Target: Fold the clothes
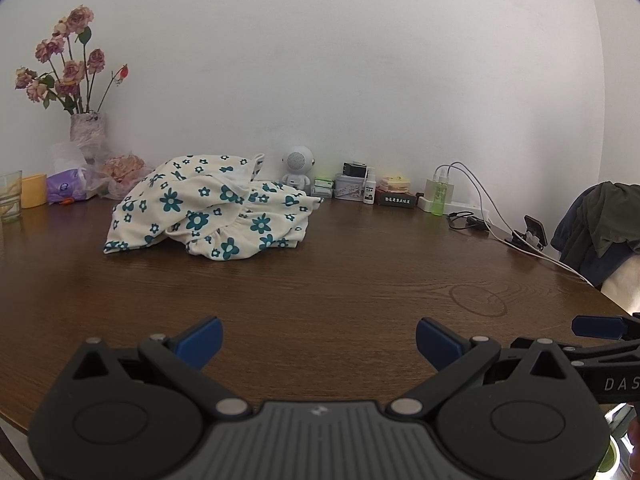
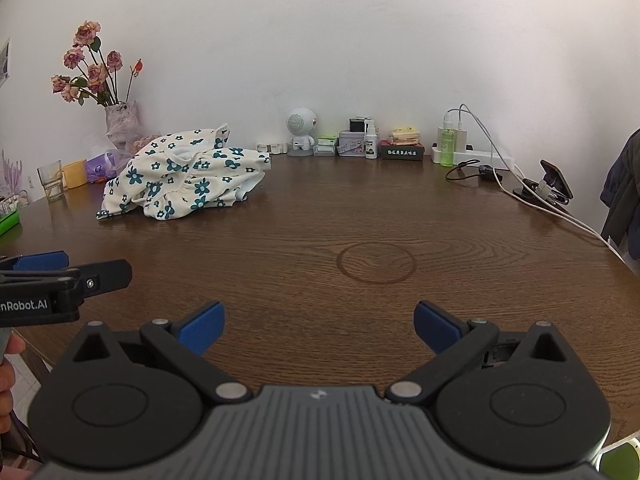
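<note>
Both the left gripper (image 1: pixel 319 340) and right gripper (image 2: pixel 319 326) have jaws spread wide, holding nothing, low over the wooden surface (image 2: pixel 360 220). The crumpled floral garment (image 1: pixel 208 208) sits well ahead, far-left near the wall.

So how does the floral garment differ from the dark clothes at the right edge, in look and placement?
The floral garment is cream with teal flowers; the dark clothes are plain green and navy. The floral garment lies crumpled on the wooden table near the back; the dark clothes hang draped off the table's right side, over something I cannot make out. Shared: neither is folded, and neither gripper touches them.
</note>
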`<state>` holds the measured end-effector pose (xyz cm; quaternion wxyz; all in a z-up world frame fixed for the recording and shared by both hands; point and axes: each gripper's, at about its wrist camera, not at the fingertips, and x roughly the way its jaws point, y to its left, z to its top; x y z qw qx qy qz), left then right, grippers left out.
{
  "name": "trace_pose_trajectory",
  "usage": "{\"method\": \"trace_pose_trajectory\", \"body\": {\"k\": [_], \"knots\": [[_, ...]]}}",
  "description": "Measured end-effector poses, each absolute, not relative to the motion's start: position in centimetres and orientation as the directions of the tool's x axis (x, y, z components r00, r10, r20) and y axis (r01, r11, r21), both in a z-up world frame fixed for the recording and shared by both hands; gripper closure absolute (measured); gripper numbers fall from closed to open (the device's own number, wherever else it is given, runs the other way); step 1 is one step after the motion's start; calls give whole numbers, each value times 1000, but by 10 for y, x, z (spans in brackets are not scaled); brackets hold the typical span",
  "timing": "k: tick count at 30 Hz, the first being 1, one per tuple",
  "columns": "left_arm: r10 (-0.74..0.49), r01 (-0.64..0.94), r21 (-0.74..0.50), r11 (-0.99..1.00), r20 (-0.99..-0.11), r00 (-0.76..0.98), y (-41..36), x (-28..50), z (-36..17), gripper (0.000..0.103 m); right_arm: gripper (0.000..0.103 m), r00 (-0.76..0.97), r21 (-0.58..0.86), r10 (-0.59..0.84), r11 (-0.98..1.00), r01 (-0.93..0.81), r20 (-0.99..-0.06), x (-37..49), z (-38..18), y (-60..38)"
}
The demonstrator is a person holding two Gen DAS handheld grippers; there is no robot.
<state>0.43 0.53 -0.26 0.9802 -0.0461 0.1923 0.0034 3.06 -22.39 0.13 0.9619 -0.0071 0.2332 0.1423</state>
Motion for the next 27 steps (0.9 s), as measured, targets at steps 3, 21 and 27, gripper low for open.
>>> {"method": "trace_pose_trajectory", "body": {"k": [3,21,27], "knots": [[-2,-35,-90,995,-378,926,6,8,-2,0,0,847,51,279,956,-288,-453,35,2,-222],[34,-76,-96,992,-378,925,17,35,9,0,0,822,43,321,939,-342,-470,71,12,-209],[39,-81,-98,992,-373,927,22,51,20,0,0,816,42,327,936,-350,-478,85,19,-205]]}}
